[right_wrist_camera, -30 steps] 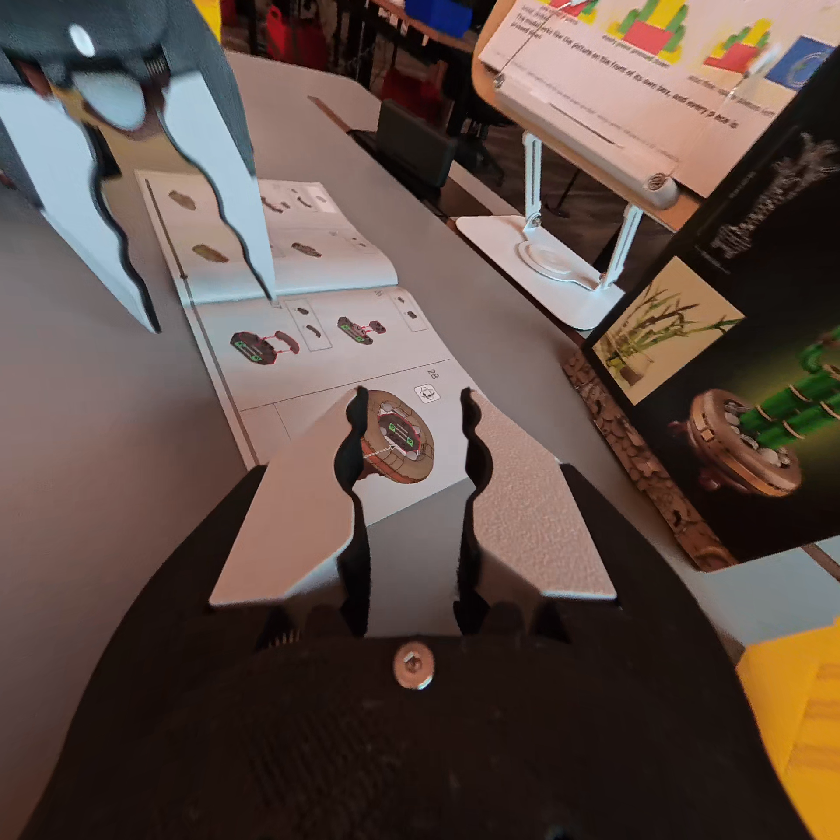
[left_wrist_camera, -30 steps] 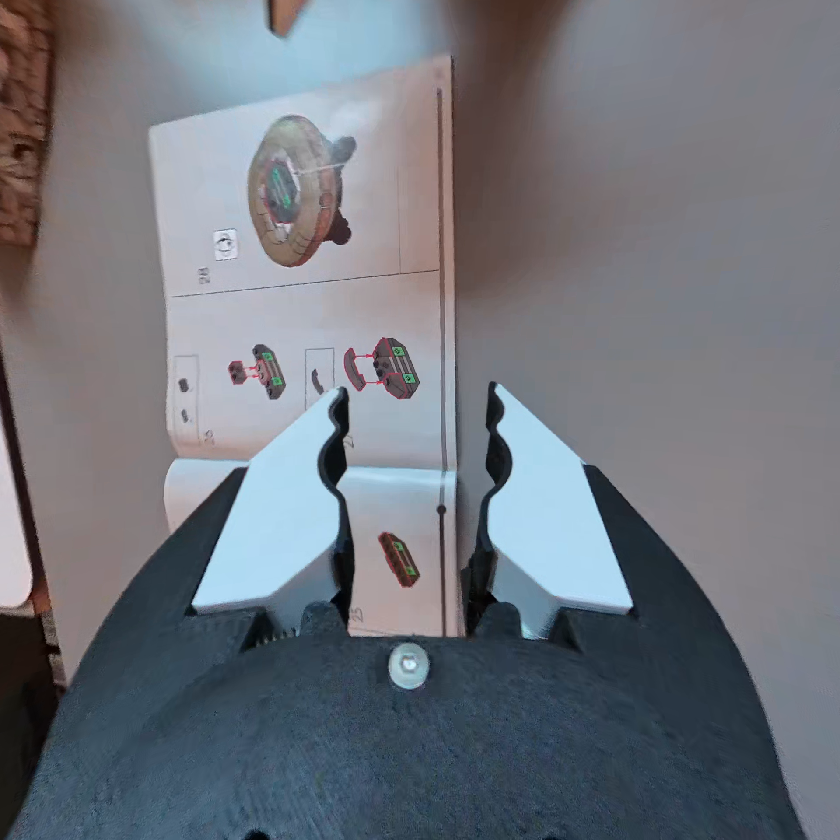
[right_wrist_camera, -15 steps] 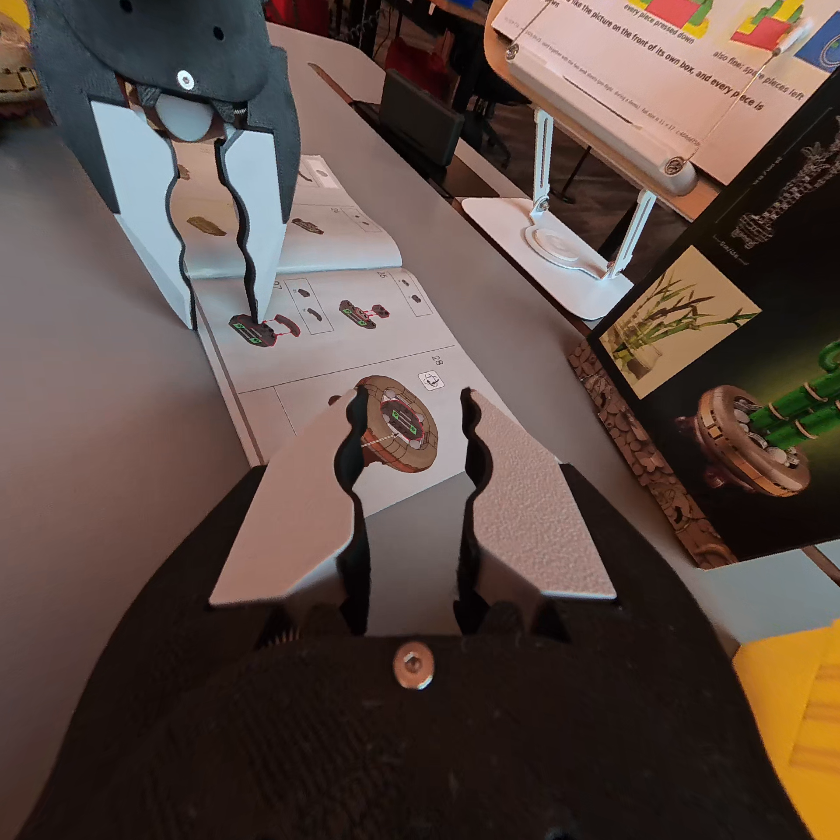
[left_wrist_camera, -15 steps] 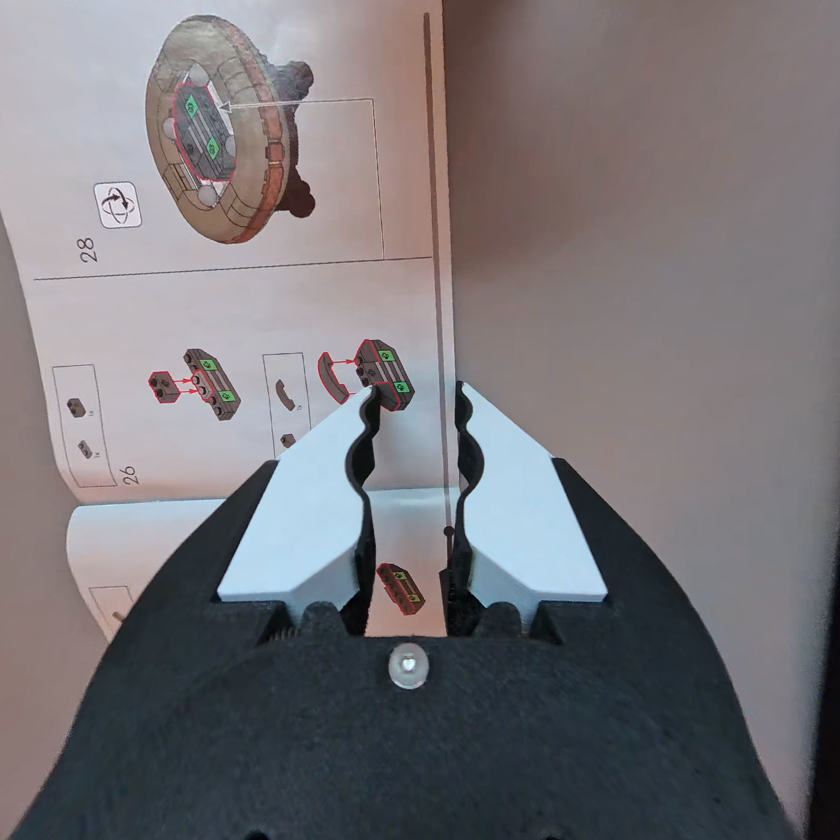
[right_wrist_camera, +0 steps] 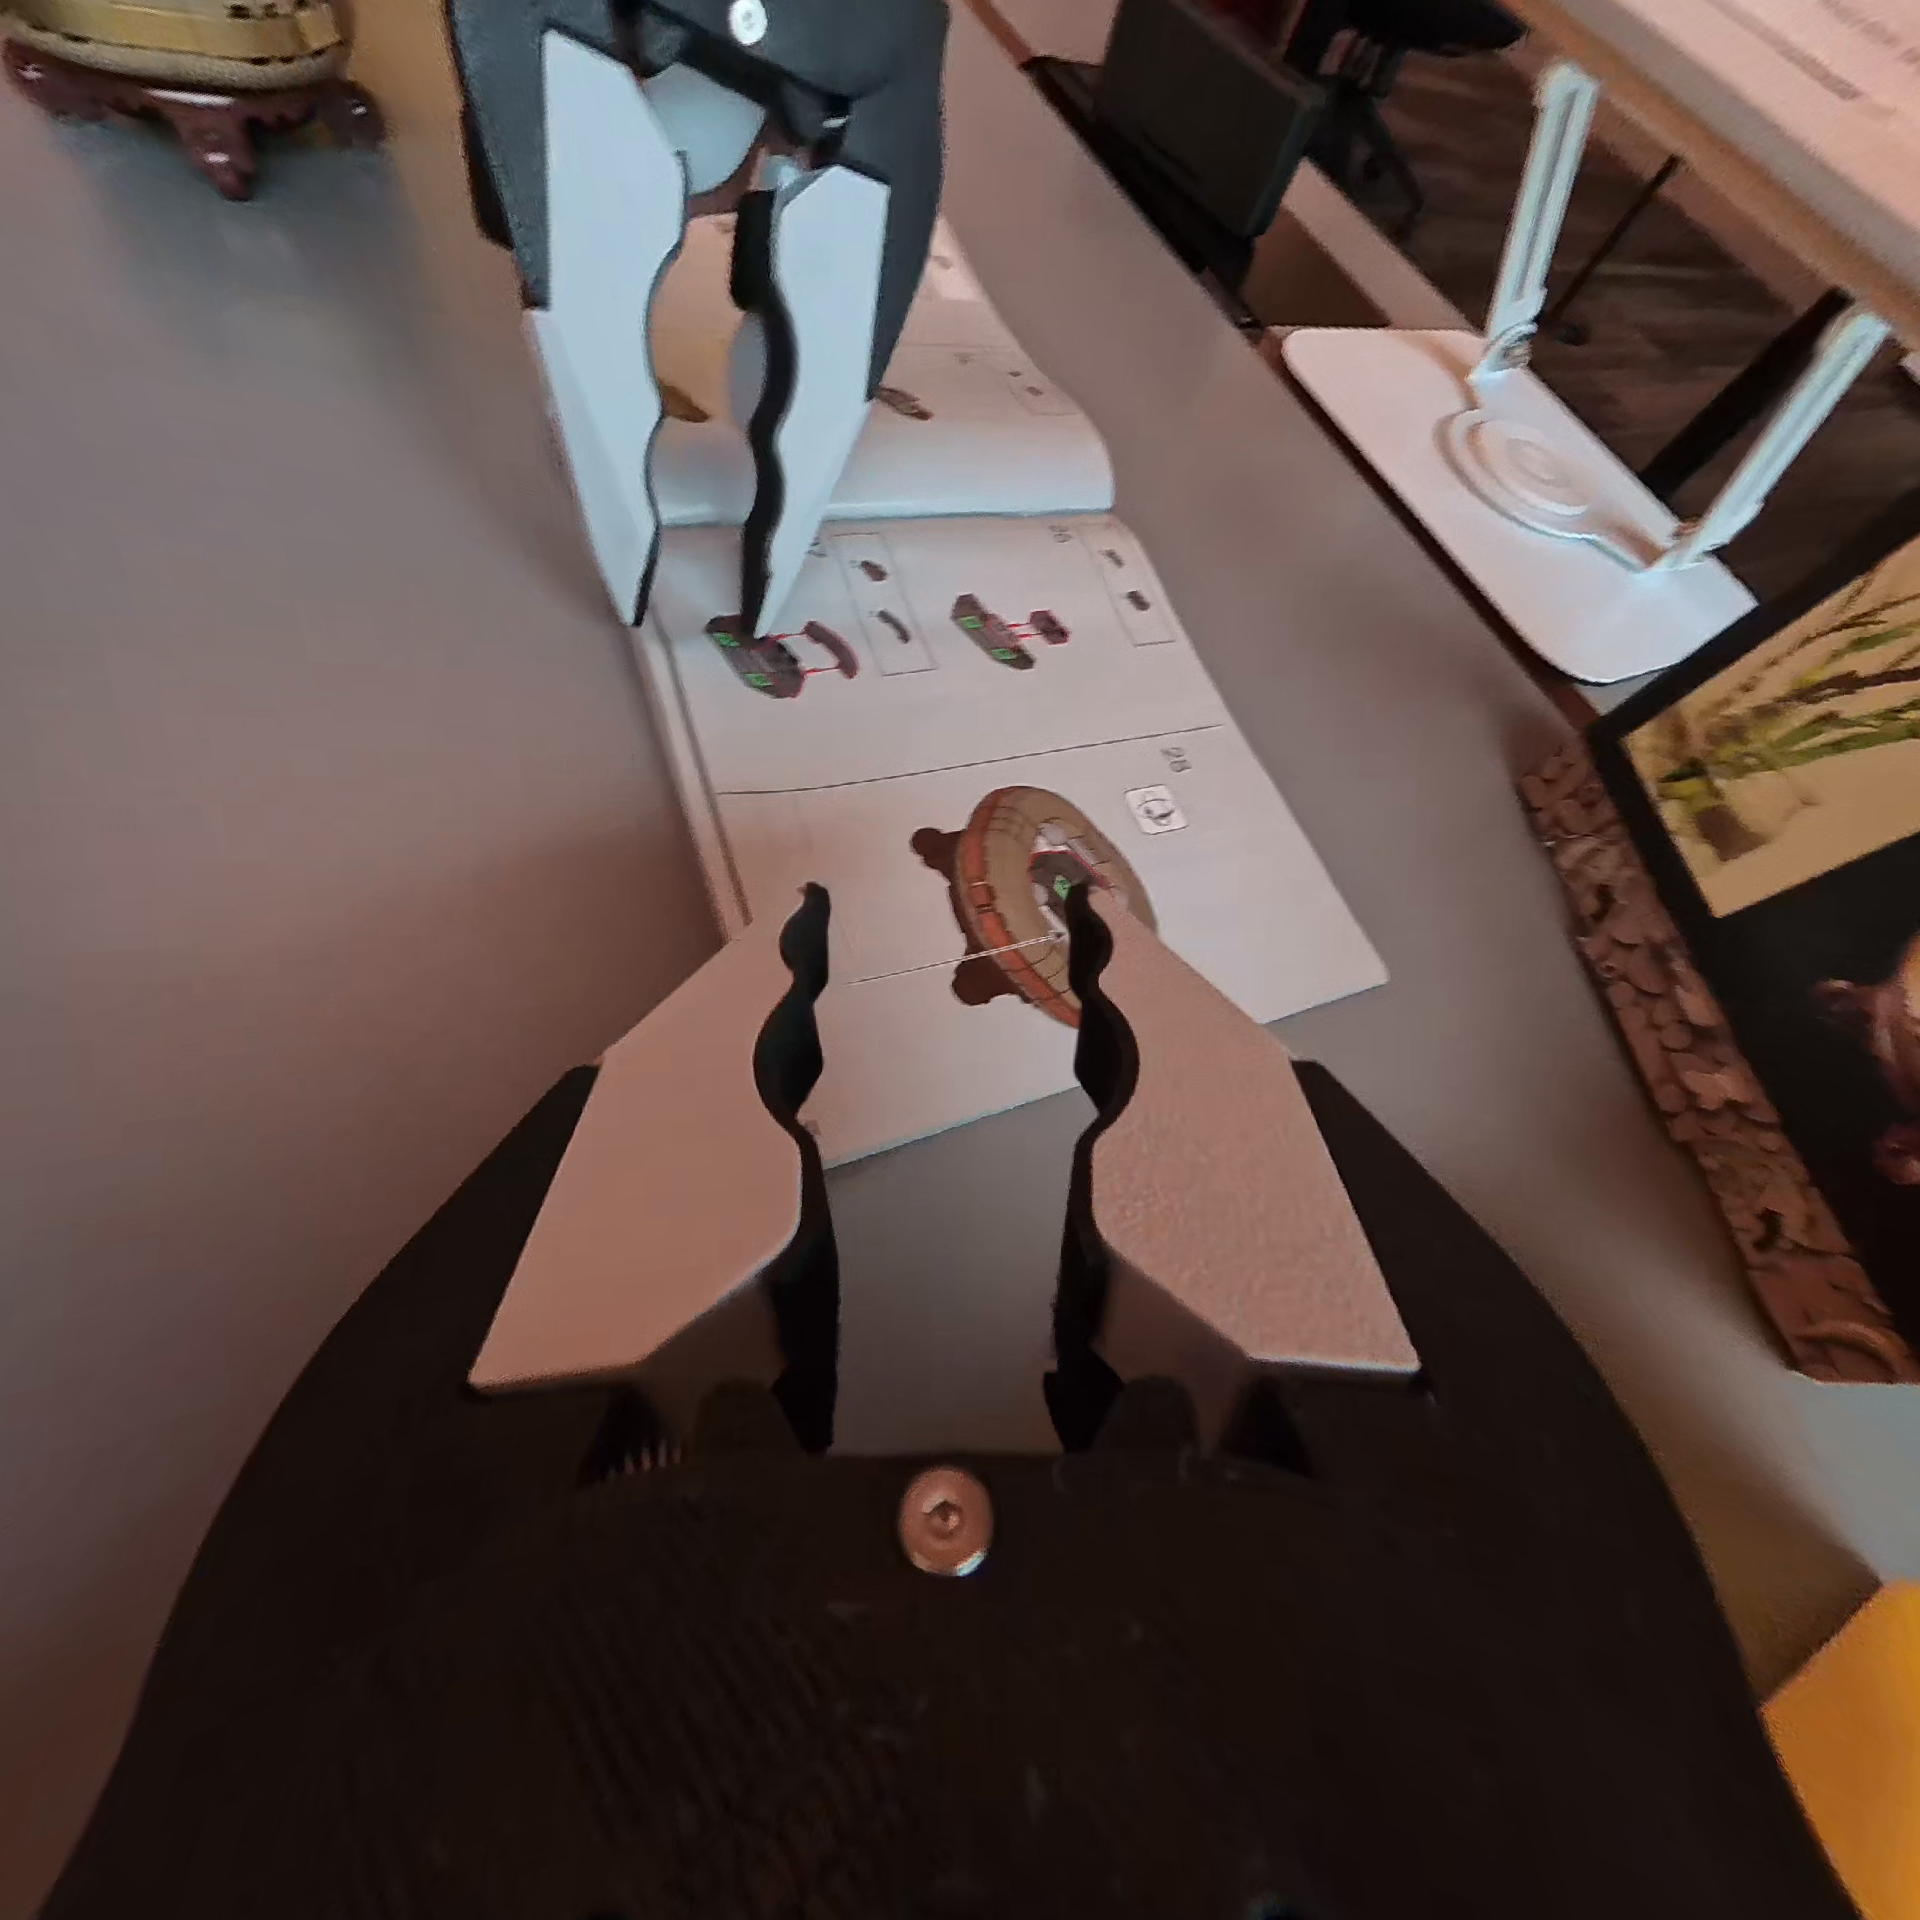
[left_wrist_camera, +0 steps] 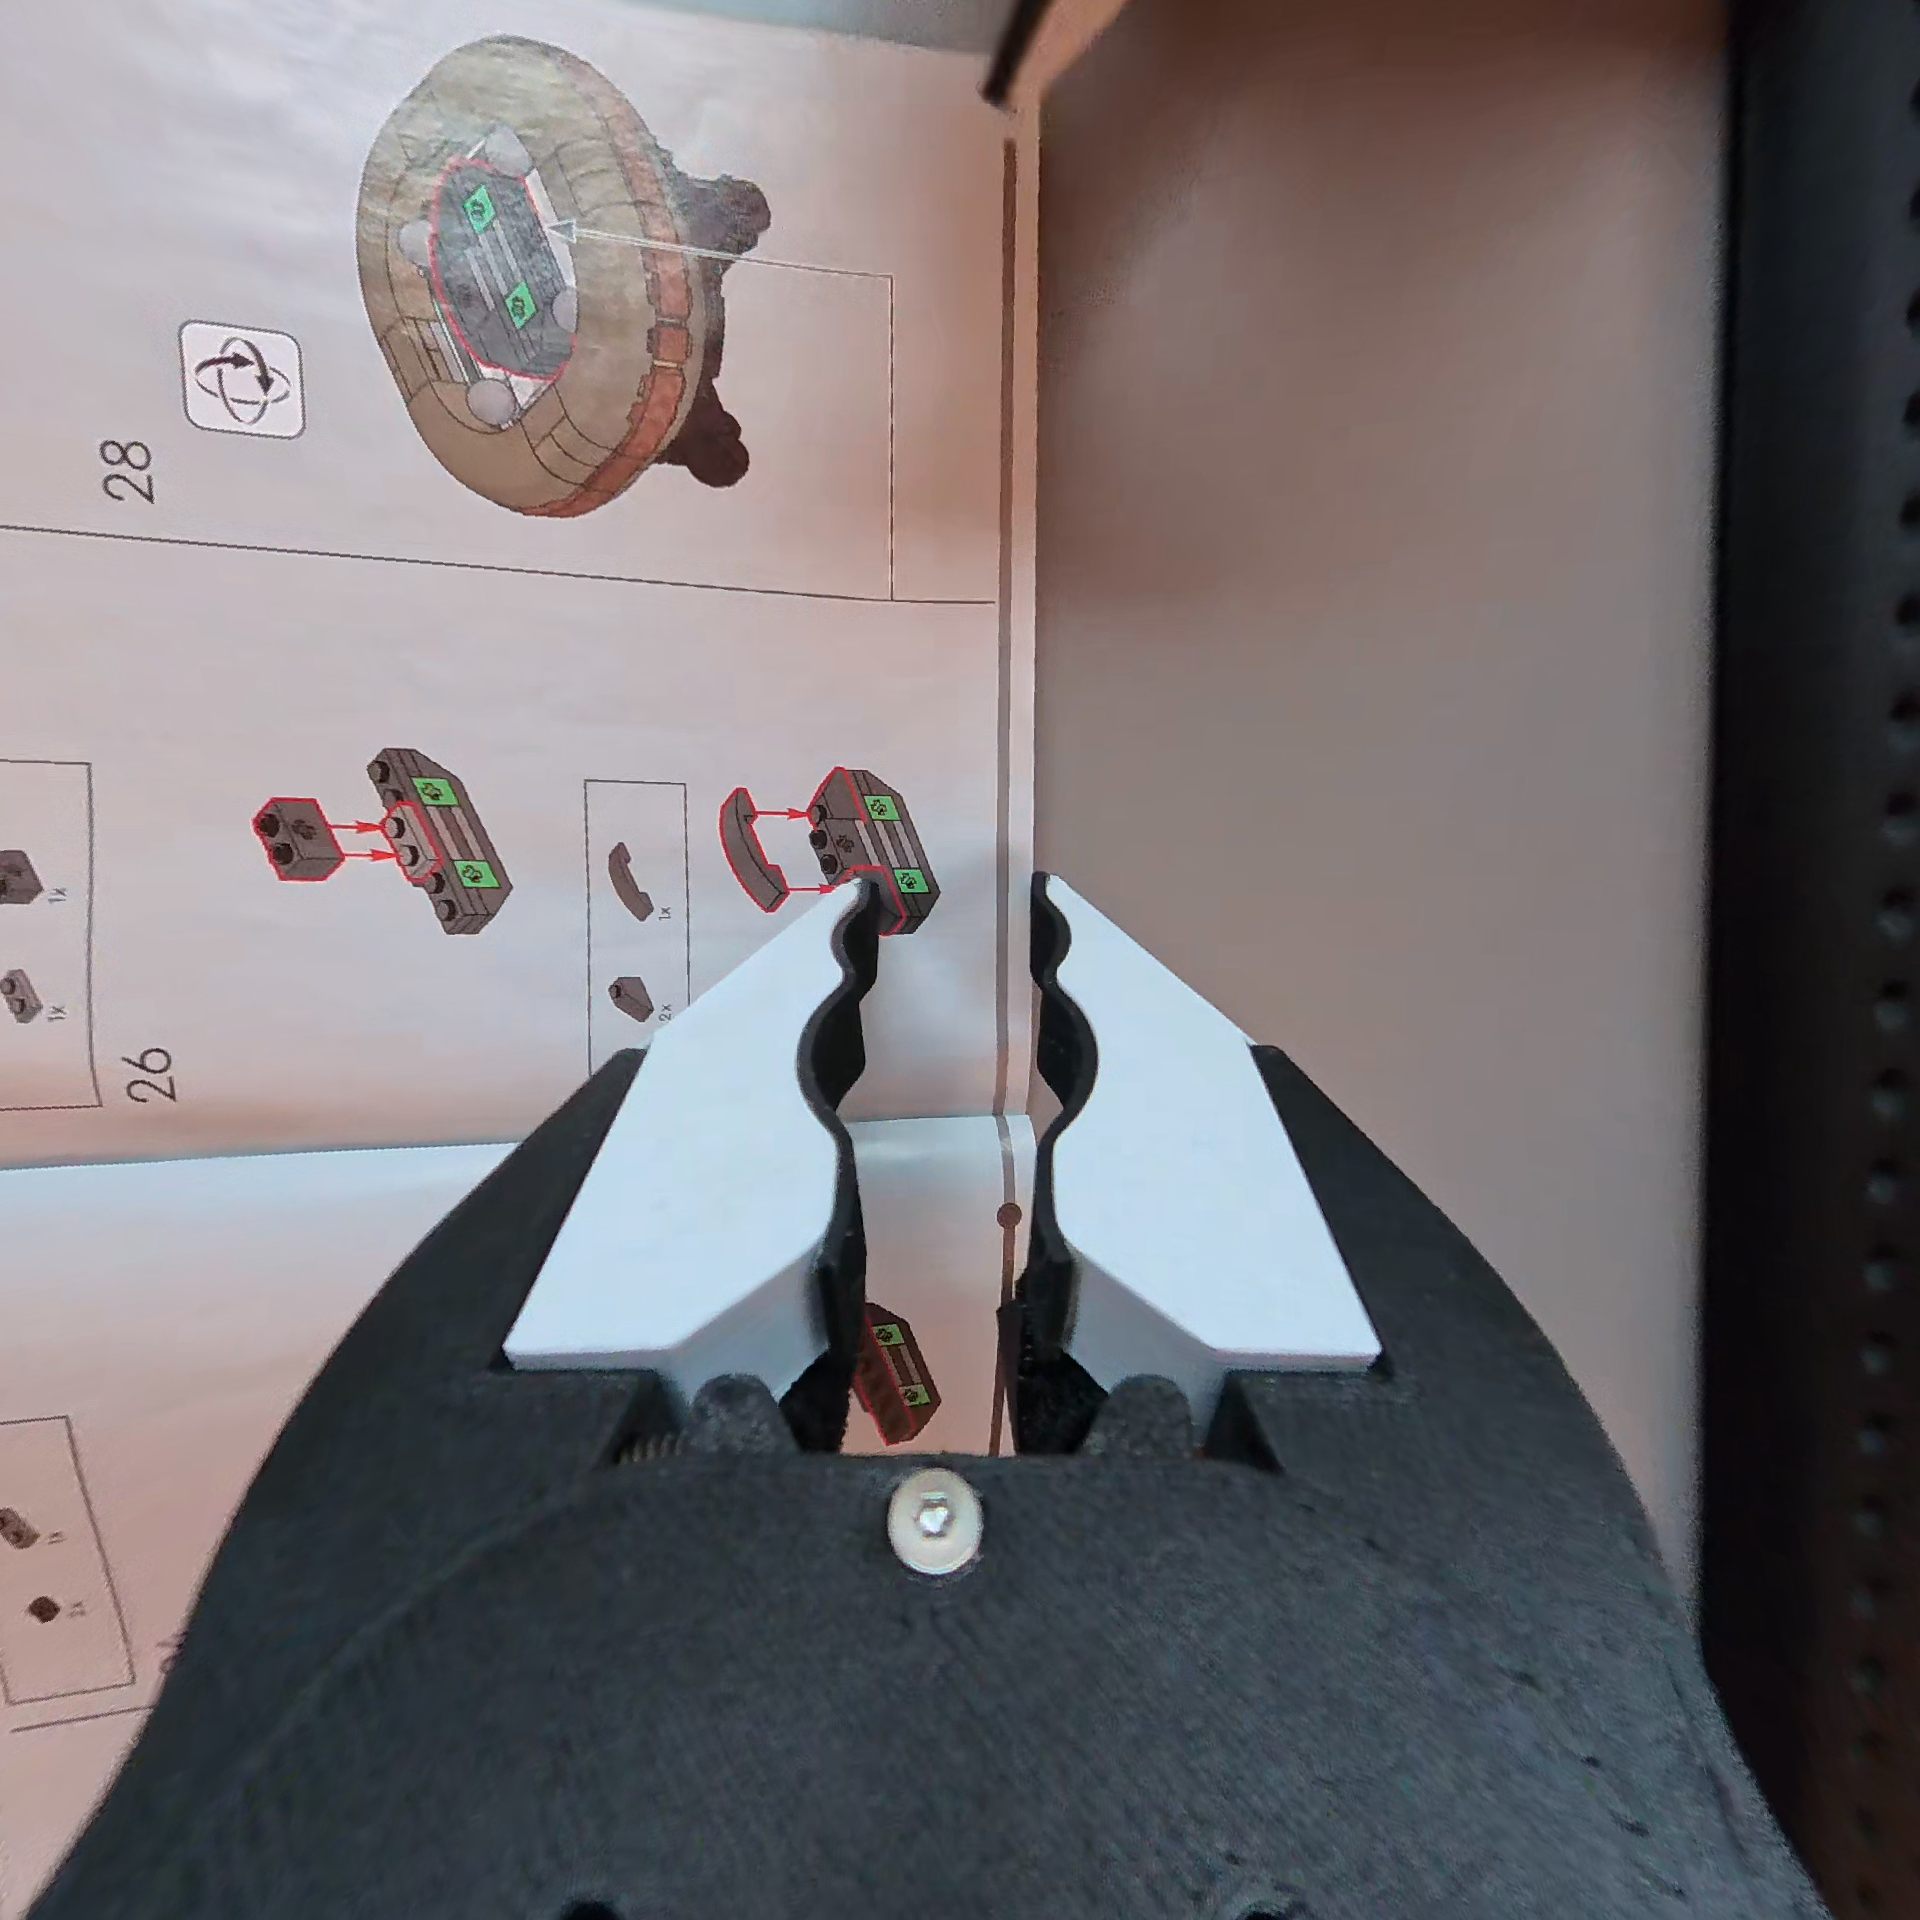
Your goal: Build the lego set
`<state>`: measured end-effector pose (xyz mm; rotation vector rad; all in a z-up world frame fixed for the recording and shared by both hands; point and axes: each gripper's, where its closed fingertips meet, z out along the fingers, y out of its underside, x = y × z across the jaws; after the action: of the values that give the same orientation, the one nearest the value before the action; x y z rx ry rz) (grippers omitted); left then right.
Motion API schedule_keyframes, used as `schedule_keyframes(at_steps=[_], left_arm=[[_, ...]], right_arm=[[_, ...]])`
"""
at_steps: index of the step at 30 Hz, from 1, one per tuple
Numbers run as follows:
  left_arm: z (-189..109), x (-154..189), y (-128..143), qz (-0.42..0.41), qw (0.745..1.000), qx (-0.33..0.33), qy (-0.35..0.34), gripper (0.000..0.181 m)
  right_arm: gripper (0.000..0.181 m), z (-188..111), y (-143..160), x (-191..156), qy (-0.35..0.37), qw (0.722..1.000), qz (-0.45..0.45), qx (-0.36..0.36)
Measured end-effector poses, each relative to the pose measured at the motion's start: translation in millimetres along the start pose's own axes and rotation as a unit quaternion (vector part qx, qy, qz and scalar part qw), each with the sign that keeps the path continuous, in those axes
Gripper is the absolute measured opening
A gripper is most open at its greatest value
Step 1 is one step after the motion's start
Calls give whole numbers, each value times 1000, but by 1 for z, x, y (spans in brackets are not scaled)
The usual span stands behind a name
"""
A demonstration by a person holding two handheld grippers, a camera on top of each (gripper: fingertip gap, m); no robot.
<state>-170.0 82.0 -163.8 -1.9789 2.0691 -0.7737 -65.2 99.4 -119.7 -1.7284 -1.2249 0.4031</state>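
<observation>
1. The left gripper (left_wrist_camera: 951, 894) had its jaws a little apart, with nothing between them. Its tips came down onto the instruction booklet (left_wrist_camera: 520, 644), right at the booklet's long edge, on a small drawing of a brick part.
2. The right gripper (right_wrist_camera: 945, 914) had its jaws wide apart and held nothing. It hung above the near end of the booklet (right_wrist_camera: 1226, 914), over the drawing of a round pot.
3. The booklet lay open and flat on the grey desk (right_wrist_camera: 312, 831). Its long side ran away from the right gripper toward the left gripper (right_wrist_camera: 701, 613).
4. The half-built round lego pot (right_wrist_camera: 177, 73) stood on dark feet near the far left part of the desk, well apart from both grippers.
5. The lego box (right_wrist_camera: 1787, 935) stood along the right edge of the desk, near the booklet.
6. A white stand (right_wrist_camera: 1507, 468) sat past the desk's right edge.
</observation>
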Motion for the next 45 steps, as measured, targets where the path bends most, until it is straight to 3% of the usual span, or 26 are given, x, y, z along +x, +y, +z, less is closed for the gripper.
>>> schedule_keyframes(at_steps=[1,6,10,21,32,45], left_arm=[[0,0,0,-1,1000,1,2,27],[0,0,0,-1,1000,6,7,27],[-1,0,0,-4,1000,12,10,27],[-1,0,0,-14,999,31,24,27],[-2,-1,-1,-20,998,40,41,26],[-1,-1,-1,-19,998,40,41,27]], right_arm=[[46,0,1,-4,-9,1000,-4,-6],[47,0,10,-23,-69,997,3,-34],[47,1,19,-25,-77,995,8,-58],[46,-6,22,-20,-64,994,45,-81],[44,-2,29,-24,-56,992,13,-110],[41,-5,25,-17,-45,994,24,-97]])
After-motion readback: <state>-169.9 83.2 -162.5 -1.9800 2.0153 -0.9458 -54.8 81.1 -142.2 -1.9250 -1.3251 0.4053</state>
